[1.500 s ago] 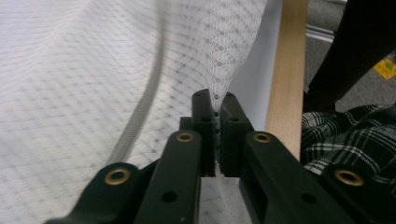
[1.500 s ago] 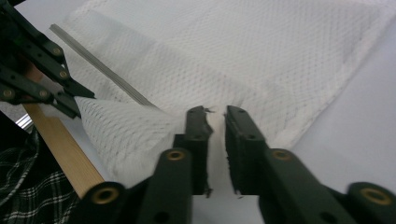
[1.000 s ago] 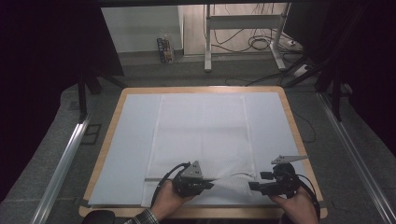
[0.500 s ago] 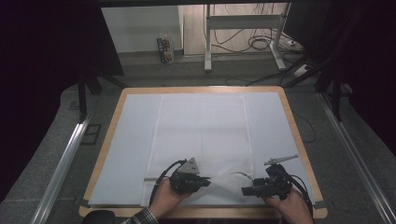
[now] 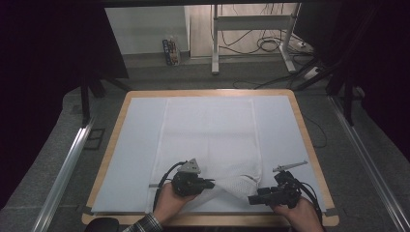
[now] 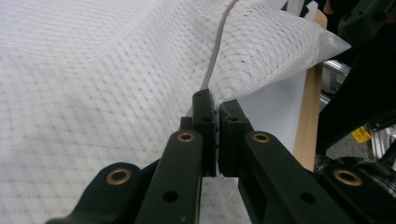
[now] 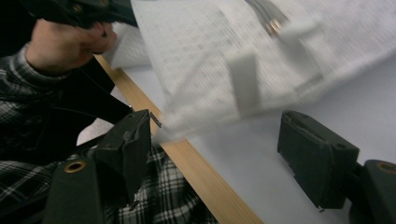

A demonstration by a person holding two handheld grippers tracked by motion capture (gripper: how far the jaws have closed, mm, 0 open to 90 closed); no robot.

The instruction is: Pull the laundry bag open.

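Note:
A white mesh cloth (image 5: pixel 208 130) lies spread on the white-covered table (image 5: pixel 300 123). Its near edge is lifted into a fold between the two grippers. My left gripper (image 5: pixel 211 183) is shut on that edge; in the left gripper view the jaws (image 6: pixel 215 105) pinch the cloth (image 6: pixel 93 70) beside a grey seam line (image 6: pixel 217 56). My right gripper (image 5: pixel 251 199) points left at the cloth's near right corner. In the right gripper view it (image 7: pixel 224 144) stands open just below the hanging cloth (image 7: pixel 261 56), which carries a white tab (image 7: pixel 245 86), and nothing is between the jaws.
The table's wooden front rim (image 7: pixel 201 168) runs under the right gripper, close to the person's plaid sleeve (image 7: pixel 28 186). The other hand (image 7: pixel 65 39) holds the left gripper at the upper left of that view. A metal stand and cables (image 5: pixel 251 38) are on the floor behind the table.
The right gripper has slid left and toward the front edge, closer to the cloth's corner. The left gripper has kept its hold, and the near edge has bunched higher.

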